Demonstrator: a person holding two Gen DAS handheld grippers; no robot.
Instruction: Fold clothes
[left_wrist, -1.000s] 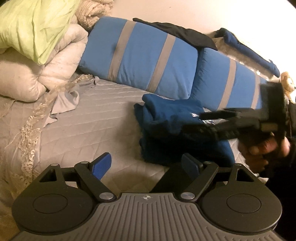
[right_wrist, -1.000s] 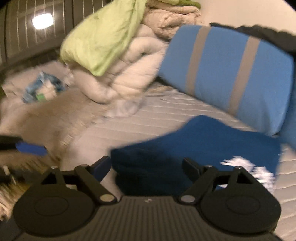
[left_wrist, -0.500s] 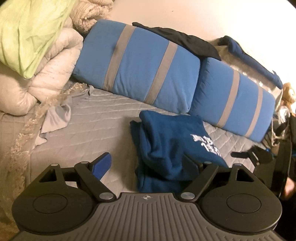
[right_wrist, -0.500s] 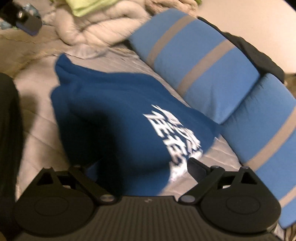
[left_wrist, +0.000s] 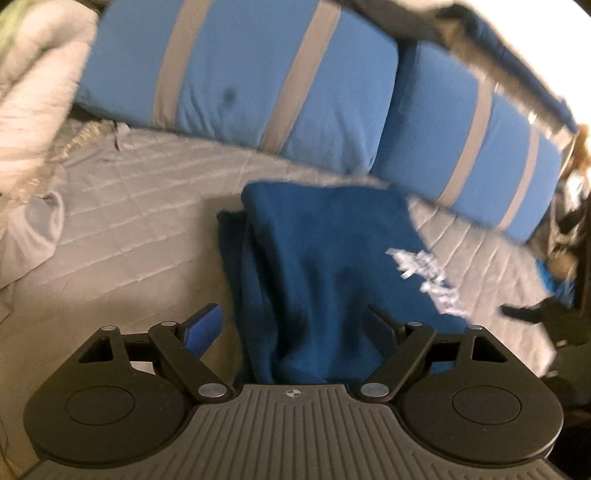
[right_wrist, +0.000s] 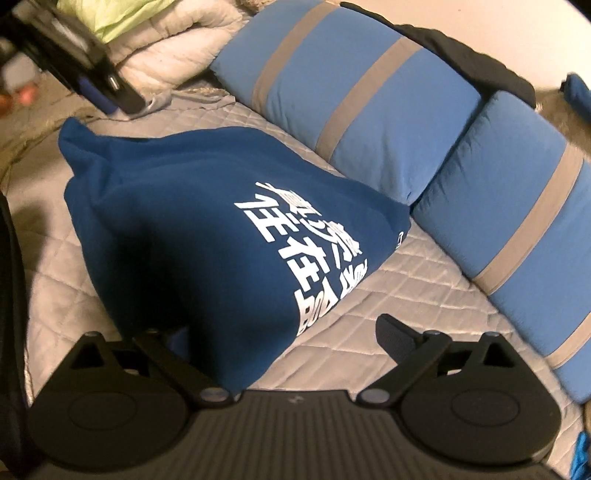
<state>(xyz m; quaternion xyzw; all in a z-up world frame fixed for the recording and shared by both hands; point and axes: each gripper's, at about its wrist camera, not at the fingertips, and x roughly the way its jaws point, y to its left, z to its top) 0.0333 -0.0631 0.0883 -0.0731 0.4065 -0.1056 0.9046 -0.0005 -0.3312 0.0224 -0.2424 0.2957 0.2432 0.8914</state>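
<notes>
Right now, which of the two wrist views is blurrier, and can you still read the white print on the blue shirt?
Left wrist view: motion-smeared, print on the blue shirt an unreadable streak. Right wrist view: sharper, white characters crisp on the shirt, dark shadow on its near fold; striped pillows bowed by the fisheye.

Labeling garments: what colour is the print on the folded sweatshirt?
White lettering on the dark blue sweatshirt; sharpest in the right wrist view.
</notes>
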